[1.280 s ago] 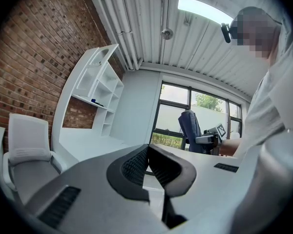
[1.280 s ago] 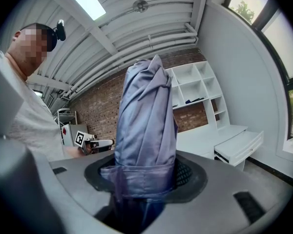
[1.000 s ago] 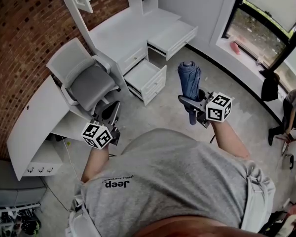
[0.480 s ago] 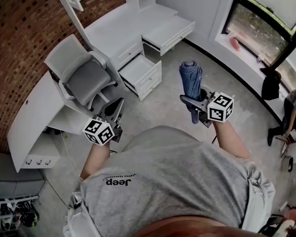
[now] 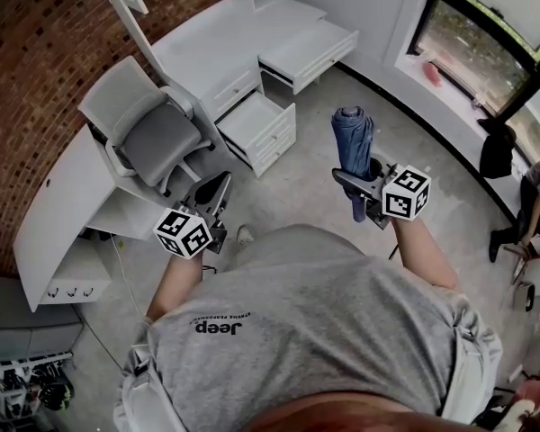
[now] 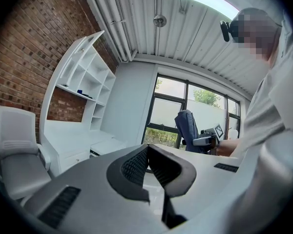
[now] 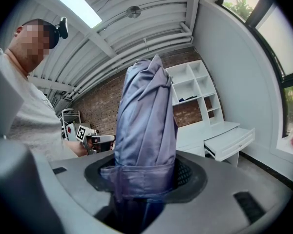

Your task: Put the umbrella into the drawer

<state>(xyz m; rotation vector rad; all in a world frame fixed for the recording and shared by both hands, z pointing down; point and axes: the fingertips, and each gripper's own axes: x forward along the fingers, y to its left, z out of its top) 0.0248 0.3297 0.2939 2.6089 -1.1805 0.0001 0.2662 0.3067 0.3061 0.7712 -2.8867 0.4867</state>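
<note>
Umbrella (image 5: 353,142), blue and folded, stands upright in the right gripper (image 5: 364,185), whose jaws clamp its lower part (the strap band sits right at the pads). The left gripper (image 5: 218,194) carries nothing, its jaws meeting at the tips. Both hover over the floor (image 5: 306,183). The open drawer (image 5: 272,142) of the white desk (image 5: 207,57) lies ahead beside a grey chair (image 5: 148,138), well apart from the umbrella.

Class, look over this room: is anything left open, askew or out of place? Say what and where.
Two drawers stand pulled out of the white desk: a low drawer beside the chair, and a wide shallow drawer nearer the window. Nothing looks spilled or broken.
</note>
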